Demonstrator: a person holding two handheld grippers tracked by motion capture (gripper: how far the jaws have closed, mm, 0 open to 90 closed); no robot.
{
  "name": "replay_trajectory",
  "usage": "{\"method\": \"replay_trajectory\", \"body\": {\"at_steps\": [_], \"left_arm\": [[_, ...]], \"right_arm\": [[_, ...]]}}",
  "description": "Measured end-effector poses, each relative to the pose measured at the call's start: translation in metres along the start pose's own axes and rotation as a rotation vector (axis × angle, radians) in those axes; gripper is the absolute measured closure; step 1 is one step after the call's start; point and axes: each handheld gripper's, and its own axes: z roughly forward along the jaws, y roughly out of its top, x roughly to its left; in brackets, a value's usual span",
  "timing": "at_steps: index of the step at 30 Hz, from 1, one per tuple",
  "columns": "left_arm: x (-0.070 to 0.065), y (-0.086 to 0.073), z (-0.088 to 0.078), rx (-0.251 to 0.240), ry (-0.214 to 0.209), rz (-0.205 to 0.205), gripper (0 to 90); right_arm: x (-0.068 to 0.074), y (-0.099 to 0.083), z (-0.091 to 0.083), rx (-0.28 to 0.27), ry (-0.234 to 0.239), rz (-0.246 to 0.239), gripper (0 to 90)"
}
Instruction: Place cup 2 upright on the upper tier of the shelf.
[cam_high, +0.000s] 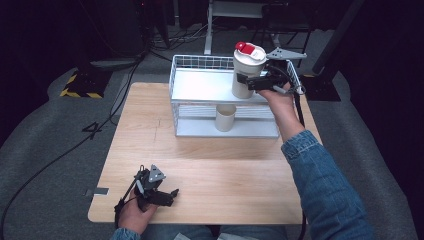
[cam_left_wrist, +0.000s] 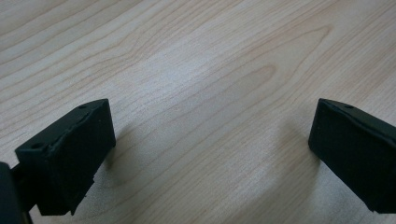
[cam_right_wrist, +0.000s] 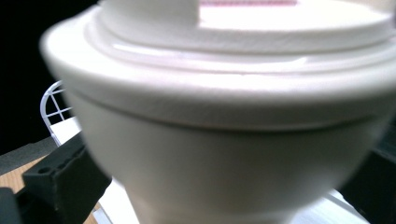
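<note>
- The tumbler (cam_high: 246, 72), cream-bodied with a white lid and a red flip cap, stands upright with its long axis vertical and the red cap at the top, toward the far side.
- It is at the right end of the upper shelf of the white wire rack (cam_high: 186, 64), its base at or just above the shelf surface; I cannot tell whether it touches.
- The right gripper (cam_high: 248, 81) has its jaws closed on the tumbler's body, coming in from the right at about mid-height; in the right gripper view the cream wall (cam_right_wrist: 224, 163) sits between the two black jaws, with the lid's rim above.
- The rack stands at the far middle of the wooden counter (cam_high: 210, 175). Its lower shelf carries a small cream cup (cam_high: 225, 117), upright and open at the top, roughly below the tumbler.
- The person's right forearm, in a blue denim sleeve (cam_high: 325, 190), stretches forward from the lower right, the hand wrapped around the gripper.
- The left gripper (cam_high: 171, 196) lies low near the counter's near left edge, held in the left hand, pointing right.
- Its jaws stand wide apart over bare wood in the left gripper view (cam_left_wrist: 212, 154), holding nothing.
</note>
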Motion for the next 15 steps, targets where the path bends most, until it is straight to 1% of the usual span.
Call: {"method": "replay_trajectory", "body": {"at_steps": [1,3,5,6,8,15], "left_arm": [[0.0,0.0,0.0,0.001,0.0,0.001,1.1],[0.0,0.0,0.001,0.0,-0.005,-0.006,1.1],[0.001,0.001,0.001,0.001,-0.005,0.009,1.1],[0.001,0.002,0.001,0.0,-0.01,0.001,1.1],[0.002,0.003,0.003,-0.003,-0.011,0.008,1.1],[0.005,0.008,0.007,0.001,-0.009,0.007,1.1]], "right_arm": [[0.0,0.0,-0.003,-0.008,-0.006,-0.004,0.3],[0.0,-0.001,-0.008,-0.007,-0.015,-0.008,0.3],[0.0,-0.001,-0.014,-0.007,-0.017,-0.003,0.3],[-0.001,-0.001,-0.017,-0.006,-0.018,-0.004,0.3],[-0.001,-0.001,-0.024,-0.005,-0.02,-0.006,0.3],[0.003,0.0,-0.053,-0.001,-0.022,-0.01,0.3]]}}
